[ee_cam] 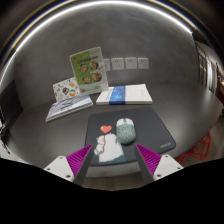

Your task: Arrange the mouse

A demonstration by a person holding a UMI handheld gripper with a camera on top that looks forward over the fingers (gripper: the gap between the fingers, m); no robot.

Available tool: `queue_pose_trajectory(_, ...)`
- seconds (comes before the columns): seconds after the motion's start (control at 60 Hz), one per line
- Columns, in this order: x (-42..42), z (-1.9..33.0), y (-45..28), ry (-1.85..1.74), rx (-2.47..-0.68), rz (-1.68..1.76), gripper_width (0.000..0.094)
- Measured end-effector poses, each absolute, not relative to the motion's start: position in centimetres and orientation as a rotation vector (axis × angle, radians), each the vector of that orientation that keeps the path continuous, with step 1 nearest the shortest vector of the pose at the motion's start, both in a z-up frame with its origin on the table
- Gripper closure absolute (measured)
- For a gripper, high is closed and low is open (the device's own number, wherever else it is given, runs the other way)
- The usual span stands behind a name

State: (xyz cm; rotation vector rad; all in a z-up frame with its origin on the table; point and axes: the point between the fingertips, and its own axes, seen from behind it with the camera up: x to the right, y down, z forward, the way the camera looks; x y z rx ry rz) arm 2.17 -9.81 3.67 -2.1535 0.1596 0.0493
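Observation:
A grey-green mouse (pixel 126 129) rests on a dark mouse mat (pixel 150 126) that bears a white cartoon figure (pixel 107 150) and a small red heart (pixel 106 128). The mat lies on a grey table. My gripper (pixel 113 162) hovers over the mat's near edge with its two magenta-padded fingers (pixel 79 160) spread wide and nothing between them but the mat. The mouse lies just ahead of the fingers, slightly right of the middle, and apart from both.
A white box with a blue stripe (pixel 123 97) lies beyond the mat. A leaflet (pixel 68 106) lies flat to the left, and a picture card (pixel 86 66) stands upright behind it. A wall with white sockets (pixel 125 63) closes the back.

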Motion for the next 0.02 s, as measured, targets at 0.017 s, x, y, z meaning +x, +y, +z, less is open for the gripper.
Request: queue_pose_trajectory(0.017,2.10,3.65,-10.38,0.164,-2.155,0.050,0.0085)
